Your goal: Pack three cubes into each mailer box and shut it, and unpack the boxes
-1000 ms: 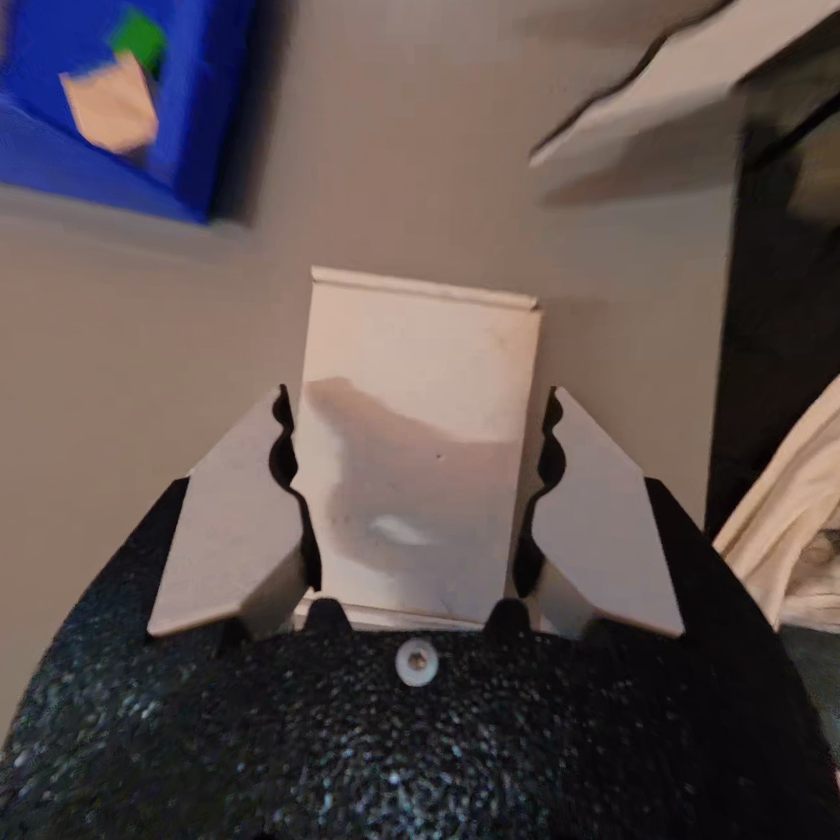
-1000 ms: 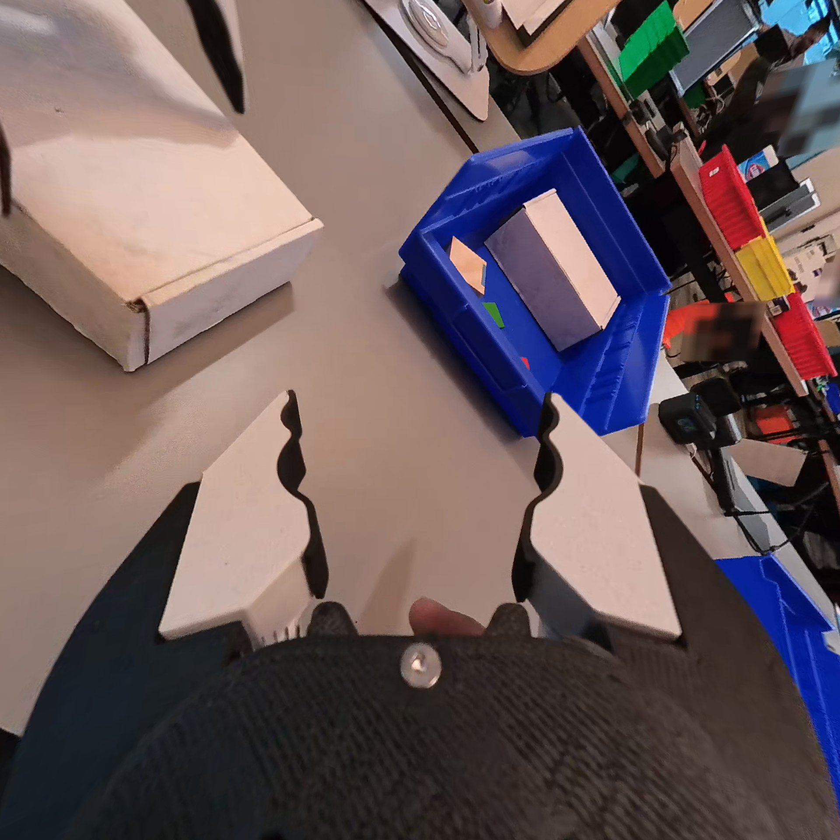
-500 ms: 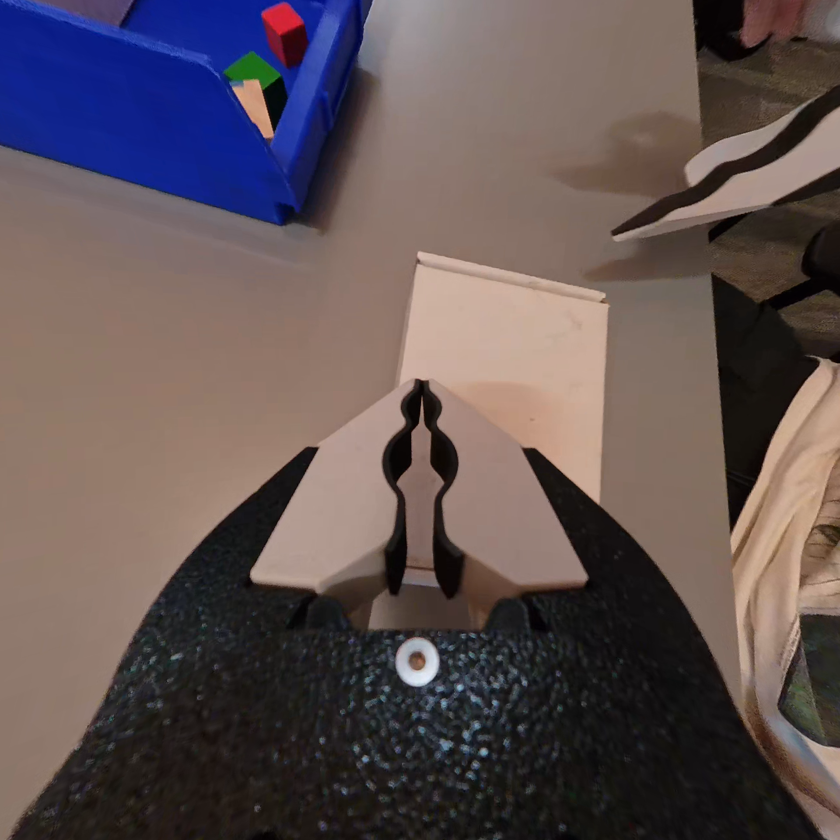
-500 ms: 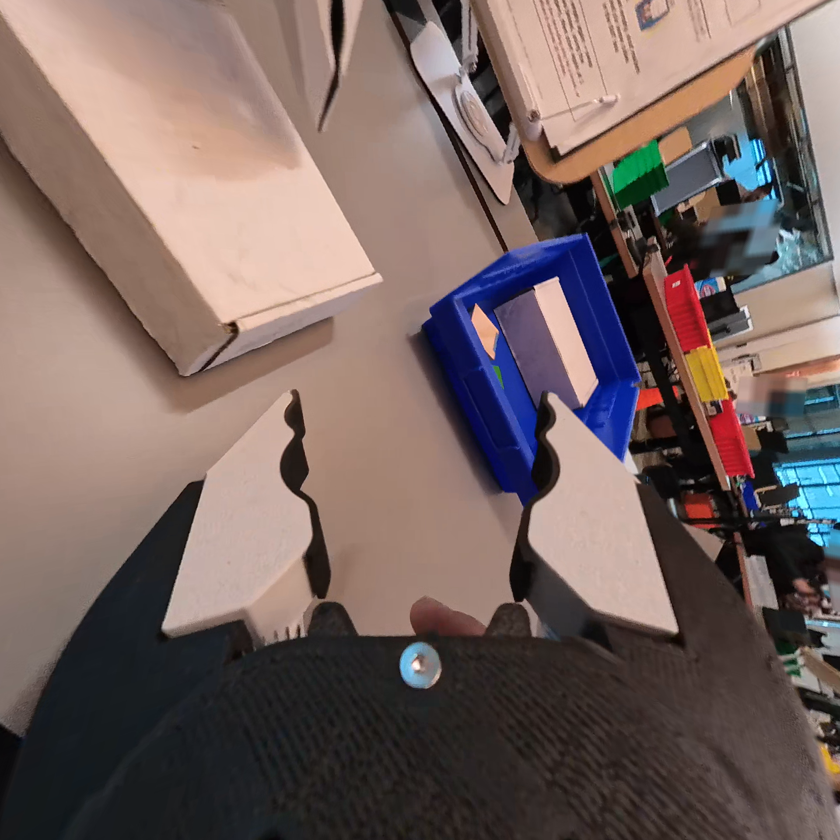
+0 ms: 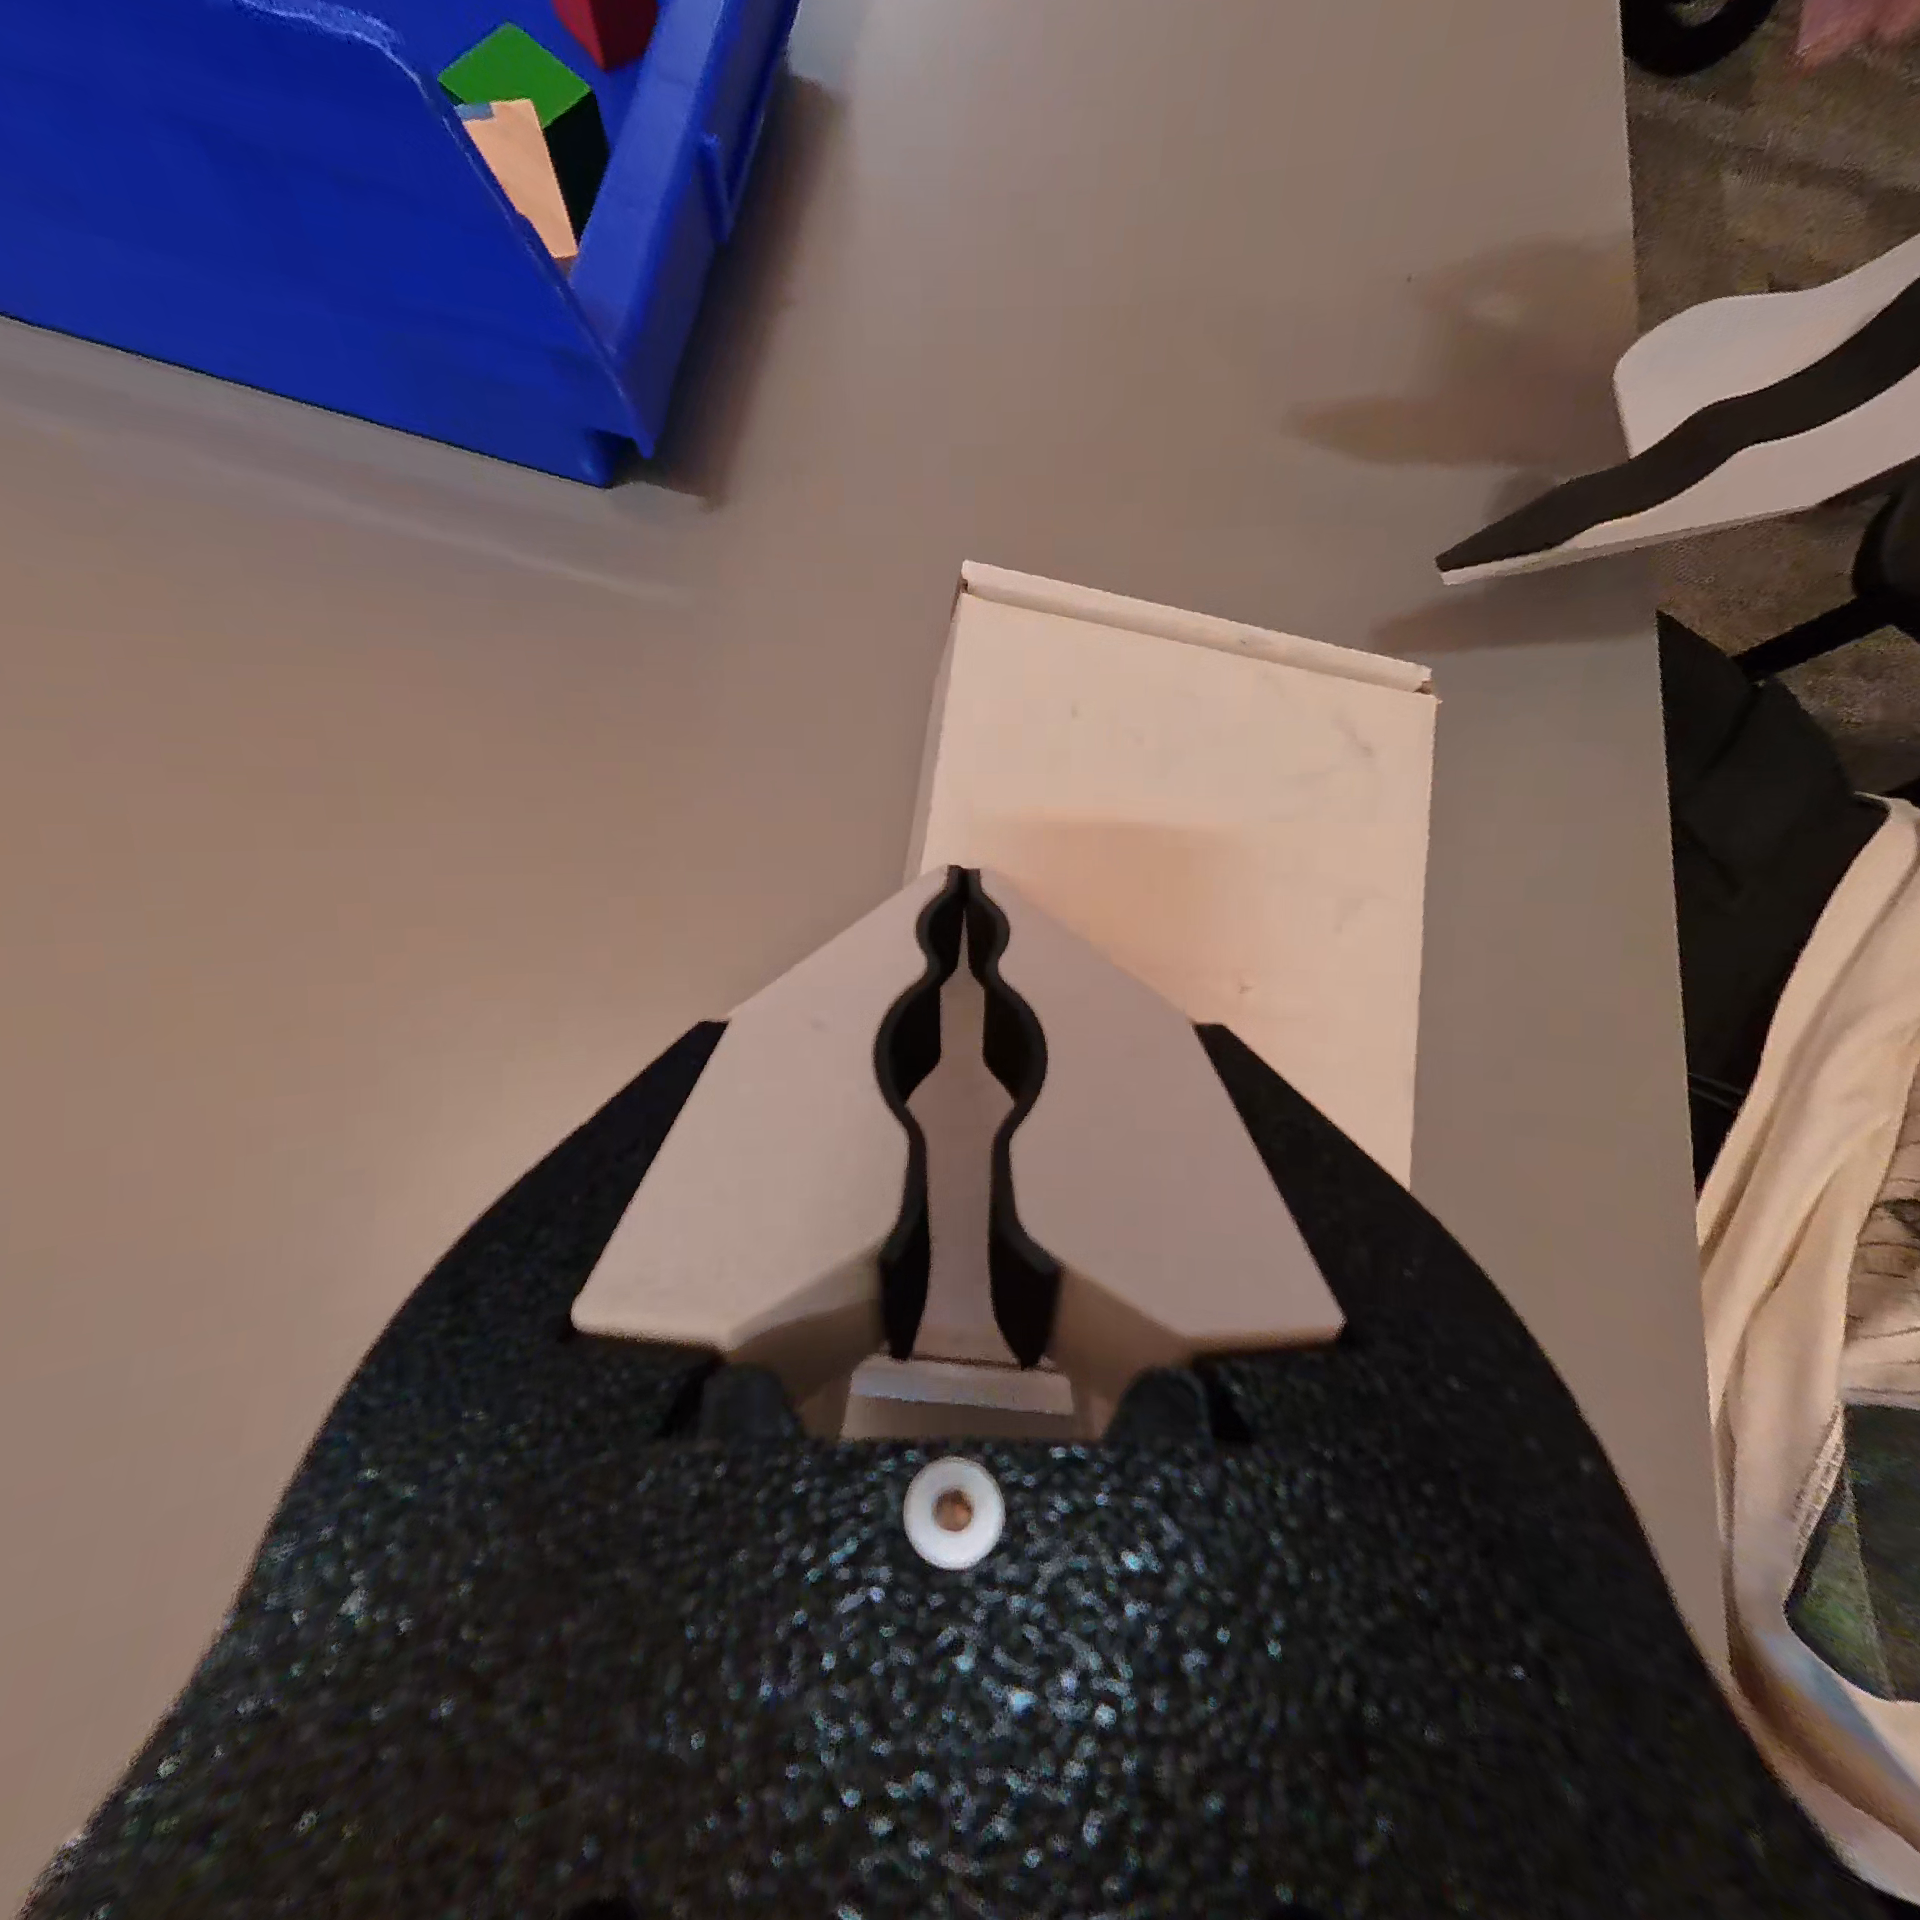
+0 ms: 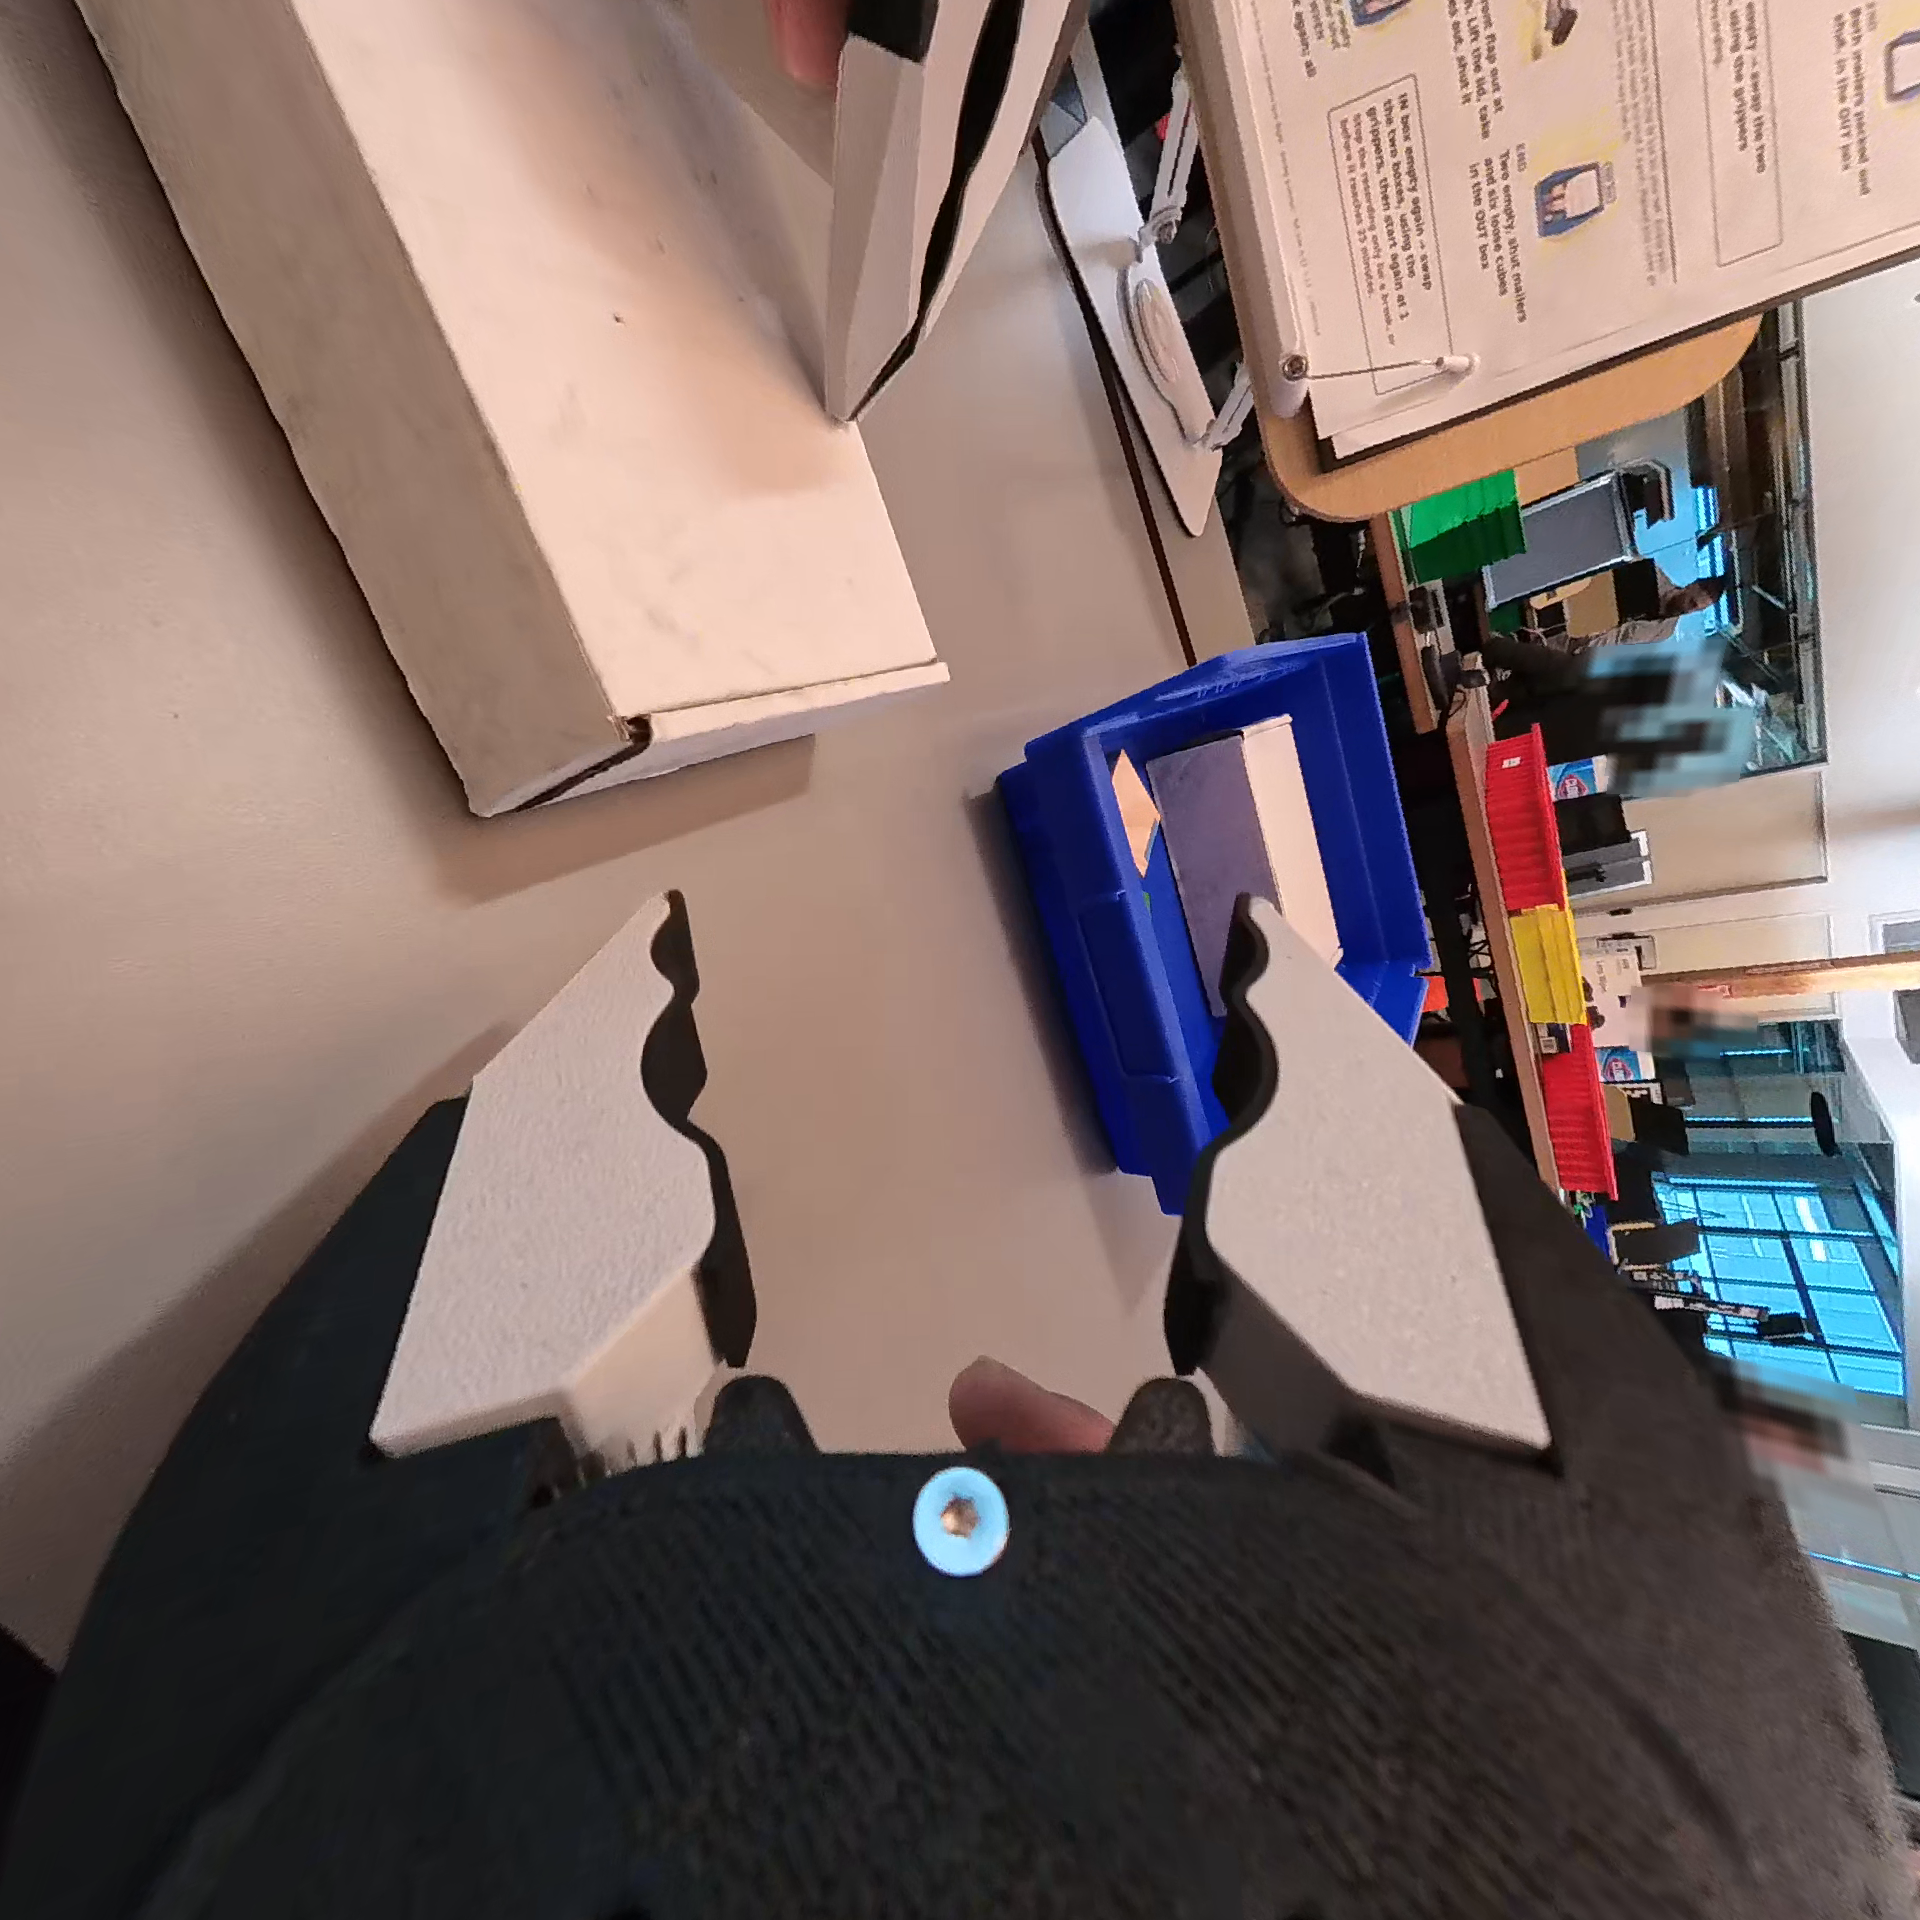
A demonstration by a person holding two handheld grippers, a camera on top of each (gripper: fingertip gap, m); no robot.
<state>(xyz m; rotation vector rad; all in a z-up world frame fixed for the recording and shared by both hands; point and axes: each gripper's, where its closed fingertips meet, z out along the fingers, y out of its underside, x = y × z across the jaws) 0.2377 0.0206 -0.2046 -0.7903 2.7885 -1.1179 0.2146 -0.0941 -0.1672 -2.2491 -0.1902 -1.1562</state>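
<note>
A closed white mailer (image 5: 1174, 831) is lying flat on a grey table (image 5: 416, 831), near the person's edge. The left gripper (image 5: 961, 883) is hovering over the mailer's lid with its jaws pressed together, holding nothing; in the right wrist view its tip is seen resting on, or just above, the lid's far edge (contact cannot be told). The right gripper (image 6: 956, 914) is waiting just beside the mailer's flap end, jaws wide apart and empty, over bare table.

Further off, a blue bin (image 5: 312, 260) is holding loose cubes, a green cube (image 5: 514, 73) and a red cube (image 5: 608, 26) among them, and a second mailer (image 6: 1236, 842) is standing on edge inside it. A clipboard with a printed sheet (image 6: 1558, 208) is propped at the table's back.

Judging by this, the mailer is being steadied shut, or is about to be opened. The next move probably calls for the right gripper to reach the front flap while the left is pinning the lid.
</note>
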